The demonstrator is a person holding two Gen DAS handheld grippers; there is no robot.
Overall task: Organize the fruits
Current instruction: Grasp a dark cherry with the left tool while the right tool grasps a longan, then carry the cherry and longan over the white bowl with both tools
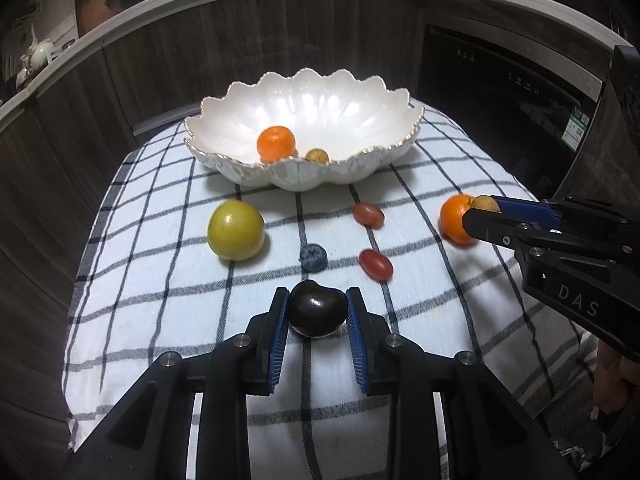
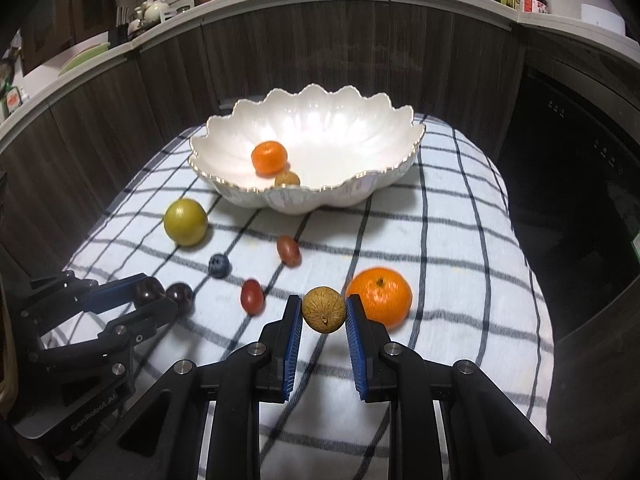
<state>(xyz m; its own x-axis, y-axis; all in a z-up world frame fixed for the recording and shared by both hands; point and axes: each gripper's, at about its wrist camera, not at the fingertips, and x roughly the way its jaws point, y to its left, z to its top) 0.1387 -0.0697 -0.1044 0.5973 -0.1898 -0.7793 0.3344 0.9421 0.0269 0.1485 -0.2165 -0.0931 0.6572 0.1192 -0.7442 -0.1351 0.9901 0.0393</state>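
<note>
1. Left gripper (image 1: 317, 312): jaws nearly closed, blue pads clamped on both sides of a dark cherry (image 1: 317, 309), held above the near part of the checked cloth (image 1: 160, 288).
2. Right gripper (image 2: 323, 312): jaws nearly closed on a small brown round fruit (image 2: 324, 309), held just beside the loose orange (image 2: 380, 296) at the right of the cloth.
3. White scalloped bowl (image 1: 360, 168): stands at the far end of the cloth, its gilt rim close to the far cloth edge. It holds one orange (image 1: 276, 143) and one small brown fruit (image 1: 317, 156), both left of centre; the right half of the basin is bare.
4. Loose fruit on the cloth, between grippers and bowl: green-yellow fruit (image 1: 235, 230) at left, blueberry (image 1: 313, 257) at centre, two red grapes (image 1: 368, 214) (image 1: 375, 265) right of centre. A second dark cherry (image 2: 179, 294) lies just beside the left gripper's fingers.
5. Open cloth: a strip directly before the bowl's near rim, and the far right corner.
6. Surround: dark cabinet fronts (image 1: 280, 40) rise beyond the far cloth edge
</note>
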